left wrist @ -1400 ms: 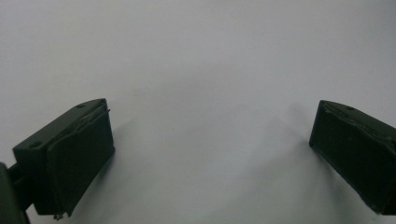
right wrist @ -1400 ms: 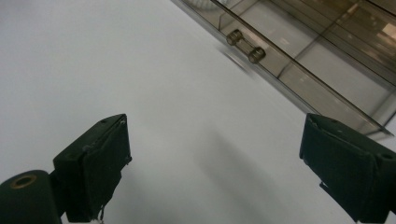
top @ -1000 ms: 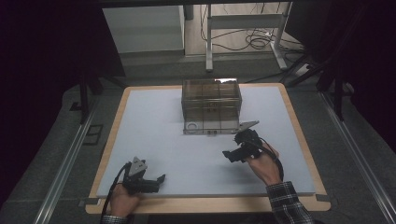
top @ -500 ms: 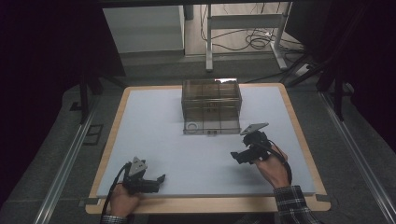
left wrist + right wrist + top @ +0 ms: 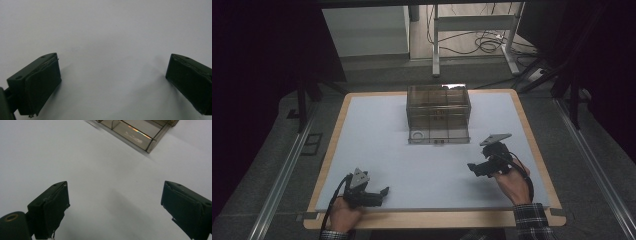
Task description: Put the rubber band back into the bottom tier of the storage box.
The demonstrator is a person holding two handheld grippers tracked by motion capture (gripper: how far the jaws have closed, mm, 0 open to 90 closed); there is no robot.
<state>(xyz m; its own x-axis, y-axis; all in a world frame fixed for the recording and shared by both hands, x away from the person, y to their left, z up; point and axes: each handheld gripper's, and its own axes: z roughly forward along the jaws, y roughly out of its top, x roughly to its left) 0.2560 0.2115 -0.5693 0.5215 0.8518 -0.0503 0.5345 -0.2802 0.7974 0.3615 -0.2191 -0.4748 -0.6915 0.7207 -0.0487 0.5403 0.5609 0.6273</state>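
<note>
The black two-jaw left gripper (image 5: 384, 191) sits at seven o'clock, the matching right gripper (image 5: 473, 167) at four; both gape wide.

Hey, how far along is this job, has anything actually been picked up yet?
Nothing looks picked up. The left gripper and right gripper are both open and empty above the white table top. The clear compartment box sits apart from both, with a small white ring at its front left. Any handling looks still to come.

The table (image 5: 377, 145) has a matt, smooth pale top edged in light wood. Ahead of the right gripper (image 5: 475, 168), the compartmented box (image 5: 438, 114) looks like glossy, smoke-tinted clear plastic. Both grippers' jaws are matt black, like the left gripper (image 5: 382, 192).
</note>
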